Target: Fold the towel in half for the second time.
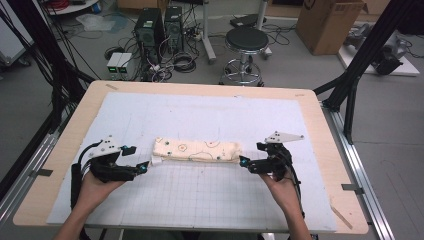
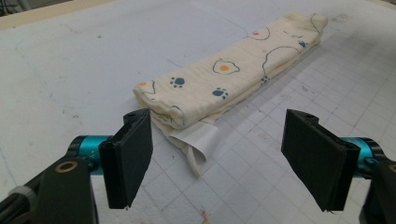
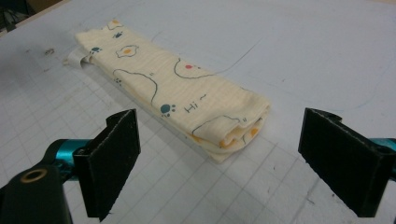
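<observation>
A cream, paw-printed cloth folded into a long strip point(image 1: 196, 150) lies mid-mat on the pale gridded table cover point(image 1: 210, 200), its long axis running left to right. The left gripper point(image 1: 142, 168) and right gripper point(image 1: 243, 162) each face one short end, jaws spread wide and empty. Both stand about equally near, just short of contact.

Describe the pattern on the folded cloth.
The folded cloth is cream with fried eggs, blue paw prints and dark outlines, clearest in the left gripper view.

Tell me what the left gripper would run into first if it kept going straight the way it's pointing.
Most likely the near end of the folded cloth, beginning with the white tag sticking out from it. The left gripper is open, with that end lying just ahead between its jaws; how far ahead is hard to judge.
</observation>
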`<state>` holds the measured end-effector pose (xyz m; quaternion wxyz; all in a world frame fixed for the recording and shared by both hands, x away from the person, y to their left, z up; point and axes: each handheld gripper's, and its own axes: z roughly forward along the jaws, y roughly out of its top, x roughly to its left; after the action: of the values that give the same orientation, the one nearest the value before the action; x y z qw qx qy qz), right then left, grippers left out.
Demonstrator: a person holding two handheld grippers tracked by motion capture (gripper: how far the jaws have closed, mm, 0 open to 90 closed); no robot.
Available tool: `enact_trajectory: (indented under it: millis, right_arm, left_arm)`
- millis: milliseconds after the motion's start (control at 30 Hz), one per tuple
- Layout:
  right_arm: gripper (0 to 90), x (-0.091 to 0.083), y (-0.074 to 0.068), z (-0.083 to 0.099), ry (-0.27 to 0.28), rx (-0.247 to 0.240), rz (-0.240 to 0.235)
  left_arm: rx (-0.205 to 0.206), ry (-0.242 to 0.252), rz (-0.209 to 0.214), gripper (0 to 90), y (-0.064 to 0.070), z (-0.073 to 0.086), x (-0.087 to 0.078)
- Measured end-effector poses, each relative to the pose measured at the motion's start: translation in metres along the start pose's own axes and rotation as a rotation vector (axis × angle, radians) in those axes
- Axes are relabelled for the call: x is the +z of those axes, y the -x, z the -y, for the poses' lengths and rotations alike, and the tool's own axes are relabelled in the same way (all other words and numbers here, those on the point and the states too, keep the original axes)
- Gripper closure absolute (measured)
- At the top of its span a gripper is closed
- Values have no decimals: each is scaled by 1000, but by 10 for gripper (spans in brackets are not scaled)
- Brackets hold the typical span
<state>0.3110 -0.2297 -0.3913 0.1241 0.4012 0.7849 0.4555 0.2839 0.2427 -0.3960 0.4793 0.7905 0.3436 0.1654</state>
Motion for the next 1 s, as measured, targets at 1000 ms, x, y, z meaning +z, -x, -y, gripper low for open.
enact_trajectory:
  millis: [1000]
  right_arm:
    - [120, -30, -7, 46, 14, -15, 39]
  left_arm:
    - [12, 12, -34, 227, 24, 26, -17]
